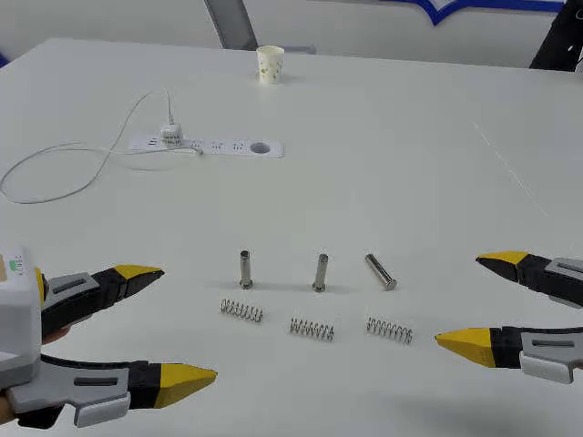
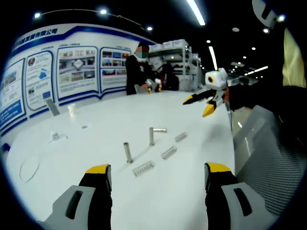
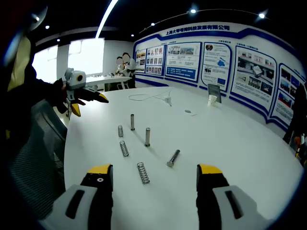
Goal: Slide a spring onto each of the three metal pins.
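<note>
- One wide white table [image 1: 410, 164] carries everything, running from the near edge to the far side of the scene.
- Two black hand-held grippers with yellow tips and grey bodies hover low over its near part. The left hand-held gripper [image 1: 189, 320] is at the near left and the right hand-held gripper [image 1: 457, 299] at the near right, their tips pointing inward toward each other. Each has its jaws spread wide with nothing between them, and neither touches a pin or a spring.
- One long white power strip [image 1: 208, 145] lies flat at the far left, with a small white charger block [image 1: 170, 135] plugged into its left end.
- One thin white cable [image 1: 68, 147] loops away from the strip toward the left edge.
- One white paper cup with small dots [image 1: 270, 65] stands upright at the far side, well apart from the rest.
- Three short silver metal pins form a row between the grippers. The left pin [image 1: 245, 269] and the middle pin [image 1: 321, 272] stand upright on their flat heads, while the right pin [image 1: 380, 271] lies on its side.
- Three small coiled wire springs lie on their sides, each just nearer than its pin and not touching it: the left spring [image 1: 241, 310], the middle spring [image 1: 311, 329] and the right spring [image 1: 389, 330]. No pin carries a spring.
</note>
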Tool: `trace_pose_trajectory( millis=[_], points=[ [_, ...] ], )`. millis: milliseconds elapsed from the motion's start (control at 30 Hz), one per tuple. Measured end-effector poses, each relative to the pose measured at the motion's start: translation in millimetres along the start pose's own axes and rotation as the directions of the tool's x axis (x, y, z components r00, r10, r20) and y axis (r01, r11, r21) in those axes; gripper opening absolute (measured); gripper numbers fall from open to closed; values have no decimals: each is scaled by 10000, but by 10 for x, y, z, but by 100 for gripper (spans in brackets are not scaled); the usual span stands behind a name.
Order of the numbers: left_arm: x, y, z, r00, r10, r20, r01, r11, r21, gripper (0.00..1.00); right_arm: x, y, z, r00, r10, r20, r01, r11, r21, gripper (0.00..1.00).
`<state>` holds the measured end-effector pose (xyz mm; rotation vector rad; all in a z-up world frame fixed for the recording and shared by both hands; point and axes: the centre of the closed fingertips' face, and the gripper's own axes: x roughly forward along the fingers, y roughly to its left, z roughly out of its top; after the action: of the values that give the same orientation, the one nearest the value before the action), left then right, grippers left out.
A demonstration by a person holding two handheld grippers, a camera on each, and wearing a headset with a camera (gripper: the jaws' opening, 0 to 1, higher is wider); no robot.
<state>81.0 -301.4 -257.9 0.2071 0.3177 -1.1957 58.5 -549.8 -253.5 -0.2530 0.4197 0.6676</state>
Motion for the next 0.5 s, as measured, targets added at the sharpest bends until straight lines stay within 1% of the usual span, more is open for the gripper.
trace_pose_trajectory(
  millis=[267,500],
  points=[
    [4,-9,-8,10000,7,-15,-7,10000,-33,81,24,-42,19,9999,-97,-50,98,9999,121,71],
    [5,-30,-8,10000,23,-3,-23,10000,-52,80,63,-113,31,9995,-224,-238,230,9994,253,65]
  ],
)
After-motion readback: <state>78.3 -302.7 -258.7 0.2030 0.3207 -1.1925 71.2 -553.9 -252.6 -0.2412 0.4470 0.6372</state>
